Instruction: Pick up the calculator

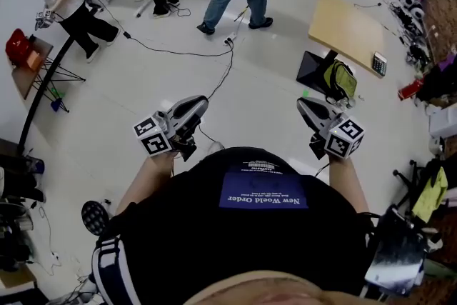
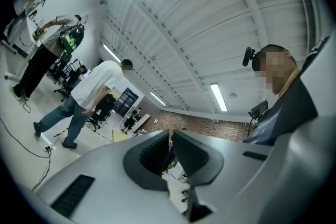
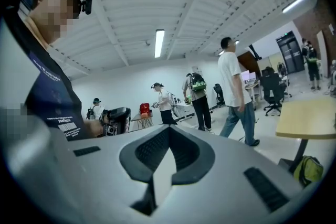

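A: Spotted the calculator (image 1: 379,63) anywhere?

B: Found it lying flat at the edge of the wooden table (image 1: 343,28), off to the front right, above a green bag (image 1: 341,79) slumped by the table's foot. Well apart from both grippers.

A: And held the grippers how?

B: Carried the left gripper (image 1: 200,105) and the right gripper (image 1: 303,108) at chest height, close to the body, noses forward over the floor (image 1: 143,82). Read as a carrying posture for crossing the room, not as a reach.

A: Clamped on anything?

B: No. Saw the right one's jaws pinched tip to tip on nothing, and the left's drawn in to a bare sliver, likewise empty. Probably kept closed simply for want of anything to grasp on the way.

A: Judged the task how far along?

B: Barely begun, with the calculator untouched. Would have had to get over to the table first, past the cable (image 1: 227,64) trailing across the floor, then spread one pair of jaws round the thin, flat case. Took the spot near the rim for a help: room there to come in from the side.
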Demonstrator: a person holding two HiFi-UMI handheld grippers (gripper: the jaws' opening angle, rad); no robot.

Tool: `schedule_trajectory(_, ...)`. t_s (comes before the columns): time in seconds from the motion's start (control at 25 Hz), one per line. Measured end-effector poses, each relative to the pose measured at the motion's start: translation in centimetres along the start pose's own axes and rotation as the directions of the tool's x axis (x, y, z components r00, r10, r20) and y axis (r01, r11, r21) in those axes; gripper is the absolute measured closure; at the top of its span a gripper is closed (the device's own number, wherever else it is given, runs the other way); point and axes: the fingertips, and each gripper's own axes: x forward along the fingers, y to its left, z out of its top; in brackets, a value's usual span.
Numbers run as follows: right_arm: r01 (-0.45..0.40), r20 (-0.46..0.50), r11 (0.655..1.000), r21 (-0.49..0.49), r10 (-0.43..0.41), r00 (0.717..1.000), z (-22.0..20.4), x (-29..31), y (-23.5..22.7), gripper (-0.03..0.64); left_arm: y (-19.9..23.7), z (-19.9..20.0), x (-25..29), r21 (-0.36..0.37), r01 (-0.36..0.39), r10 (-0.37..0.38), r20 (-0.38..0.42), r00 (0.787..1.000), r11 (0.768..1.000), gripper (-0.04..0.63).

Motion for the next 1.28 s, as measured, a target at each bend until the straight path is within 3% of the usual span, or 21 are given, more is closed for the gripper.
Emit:
schedule_trajectory(0.2, 0.058, 0.017, 0.997, -0.059, -0.057, 0.998, 3.1, 6.3, -3.0, 0.632, 8.2, 3.7, 0.6, -0.01, 0.057, -0.057, -0.005, 0.998, 0.998, 0.561)
schedule_trajectory(0.48, 0.137, 0.082, 0.99, -0.034, -0.134, 0.988, 7.3, 16.4, -6.5, 0.632, 18.8, 10.3, 0.2, 0.007, 0.11, -0.109, -0.085, 0.99, 0.994, 0.56)
schedule_trajectory(0.64, 0.13, 0.069, 0.99, -0.051, -0.127, 0.99, 7.7, 20.7, -7.9, 0.632, 23.8, 12.5, 1.6, -0.007, 0.127, -0.127, -0.082, 0.988, 0.992, 0.561)
schedule_trajectory(0.8, 0.146, 0.053, 0.988, -0.046, -0.143, 0.988, 7.6, 22.0, -11.3, 0.632, 26.8, 12.3, 4.6, -0.043, 0.155, -0.159, -0.099, 0.982, 0.987, 0.56)
schedule_trajectory(0.96, 0.147, 0.082, 0.989, -0.01, -0.146, 0.986, 8.3, 22.8, -16.4, 0.632, 30.0, 11.9, 8.5, -0.05, 0.139, -0.145, -0.129, 0.981, 0.989, 0.561)
schedule_trajectory(1.28, 0.051, 0.081, 0.998, -0.034, -0.048, 0.996, 11.7, 22.9, -31.4, 0.632, 34.7, 13.2, 22.6, 0.01, 0.088, -0.086, -0.094, 0.992, 0.996, 0.561)
